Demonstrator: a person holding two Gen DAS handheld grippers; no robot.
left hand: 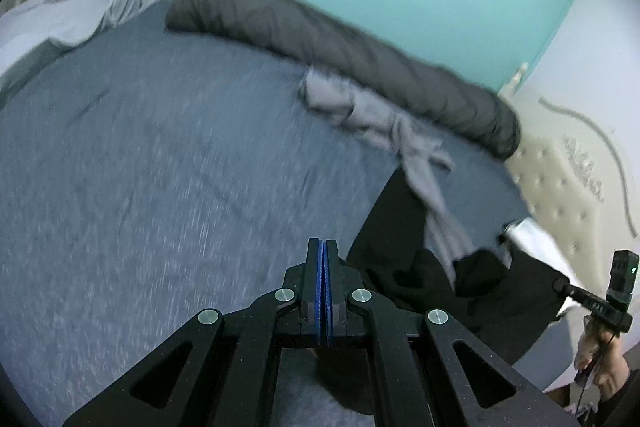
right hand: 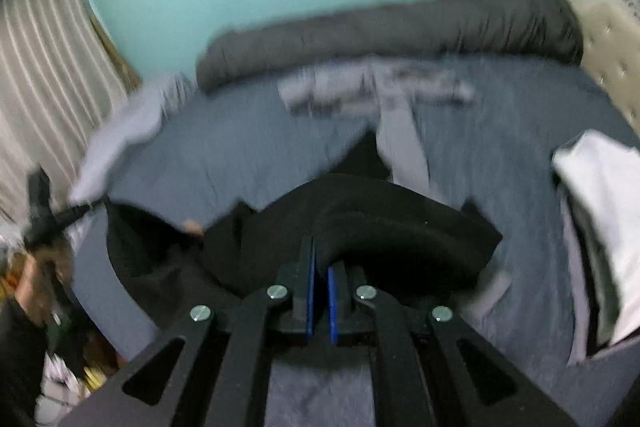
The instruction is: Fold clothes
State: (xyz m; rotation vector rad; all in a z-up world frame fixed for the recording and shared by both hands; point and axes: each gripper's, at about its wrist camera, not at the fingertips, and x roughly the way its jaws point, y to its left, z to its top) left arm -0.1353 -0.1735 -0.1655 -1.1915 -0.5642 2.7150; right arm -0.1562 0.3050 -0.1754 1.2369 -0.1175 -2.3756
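A black garment [right hand: 400,235] hangs stretched between both grippers over the bed [right hand: 248,139]. My right gripper [right hand: 319,259] is shut on a thick fold of it, with cloth between the blue pads. At the far left of the right wrist view, the left gripper [right hand: 52,219] holds the garment's other corner. In the left wrist view, my left gripper [left hand: 323,249] has its pads pressed together, and black cloth [left hand: 404,227] shows under it and to its right. The right gripper [left hand: 616,287] and the hand holding it are at the right edge. A grey garment [left hand: 360,107] lies crumpled further back.
A dark grey rolled duvet [left hand: 340,39] lies along the teal wall at the bed's far side. Pale cloth [left hand: 60,11] sits at the left corner, and a white cloth [right hand: 600,207] at the right. The cream tufted headboard [left hand: 560,179] stands right, a curtain [right hand: 40,67] left.
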